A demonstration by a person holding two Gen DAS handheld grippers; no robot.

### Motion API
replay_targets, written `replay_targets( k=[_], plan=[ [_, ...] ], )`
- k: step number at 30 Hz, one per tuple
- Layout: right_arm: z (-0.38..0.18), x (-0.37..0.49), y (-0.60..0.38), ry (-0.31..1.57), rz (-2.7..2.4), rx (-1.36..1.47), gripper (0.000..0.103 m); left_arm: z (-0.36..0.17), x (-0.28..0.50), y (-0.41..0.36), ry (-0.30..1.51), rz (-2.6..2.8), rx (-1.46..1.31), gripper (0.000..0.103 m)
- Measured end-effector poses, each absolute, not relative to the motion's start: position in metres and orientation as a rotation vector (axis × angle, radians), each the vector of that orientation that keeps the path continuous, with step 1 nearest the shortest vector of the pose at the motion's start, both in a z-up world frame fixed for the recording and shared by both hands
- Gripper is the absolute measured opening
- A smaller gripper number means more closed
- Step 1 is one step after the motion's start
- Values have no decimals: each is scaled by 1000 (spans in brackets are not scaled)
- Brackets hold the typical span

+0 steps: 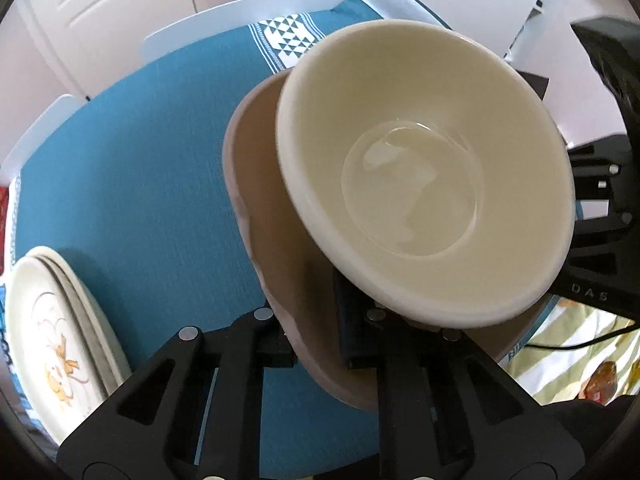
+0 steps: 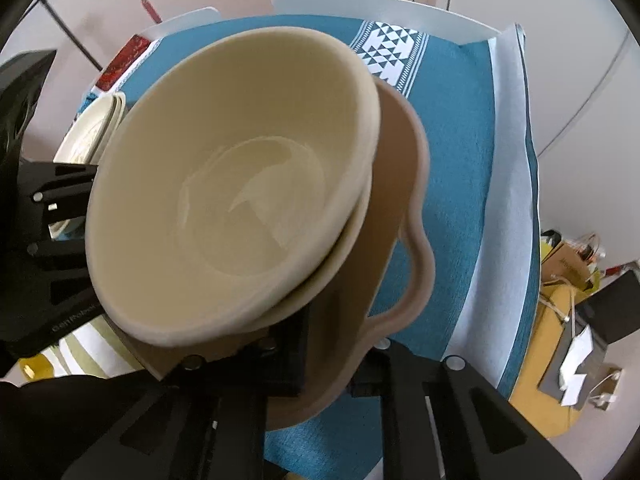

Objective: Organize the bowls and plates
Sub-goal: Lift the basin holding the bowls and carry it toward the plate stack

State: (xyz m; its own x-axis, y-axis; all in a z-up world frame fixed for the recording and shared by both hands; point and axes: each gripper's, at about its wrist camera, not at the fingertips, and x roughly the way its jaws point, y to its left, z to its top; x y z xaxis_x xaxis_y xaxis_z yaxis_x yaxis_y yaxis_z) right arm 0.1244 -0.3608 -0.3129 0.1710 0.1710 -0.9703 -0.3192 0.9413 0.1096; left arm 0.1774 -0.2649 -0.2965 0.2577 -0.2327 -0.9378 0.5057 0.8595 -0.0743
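- Black fingers of the left claw (image 1: 316,344) are pinched tight on the rim of a brown wavy-edged plate (image 1: 276,240), one finger under the rim and one on top.
- On that plate sits a cream bowl (image 1: 424,172), with a second cream bowl (image 2: 352,232) nested under it. The bowls are tilted in both views.
- At the other side of the same plate, the right claw (image 2: 324,364) is also squeezed shut on the rim.
- From the left claw's view, the right claw's black body shows just past the bowl.
- Under the plate is the bench (image 1: 140,184), covered with a blue cloth that has a white band with triangles at the far edge.
- I cannot tell if the plate touches the bench.
- Near the bench's left edge lies a stack of cream plates (image 1: 52,344); the top one has an orange flower drawing.
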Motion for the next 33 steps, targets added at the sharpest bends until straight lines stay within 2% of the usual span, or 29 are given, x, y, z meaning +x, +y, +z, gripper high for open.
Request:
replay_targets(
  k=[11, 18, 26, 33],
  plan=[
    [-308, 126, -363, 1339, 346, -124, 13, -276, 176, -264, 1174, -480, 293, 11],
    [-268, 125, -357, 1292, 348, -156, 13, -236, 182, -251, 1126, -447, 253, 11],
    [-222, 131, -304, 1256, 366, -212, 13, -191, 182, -196, 1073, -381, 187, 10],
    [-217, 136, -233, 1247, 419, -227, 13, -179, 185, -120, 1068, -315, 156, 10]
  ],
)
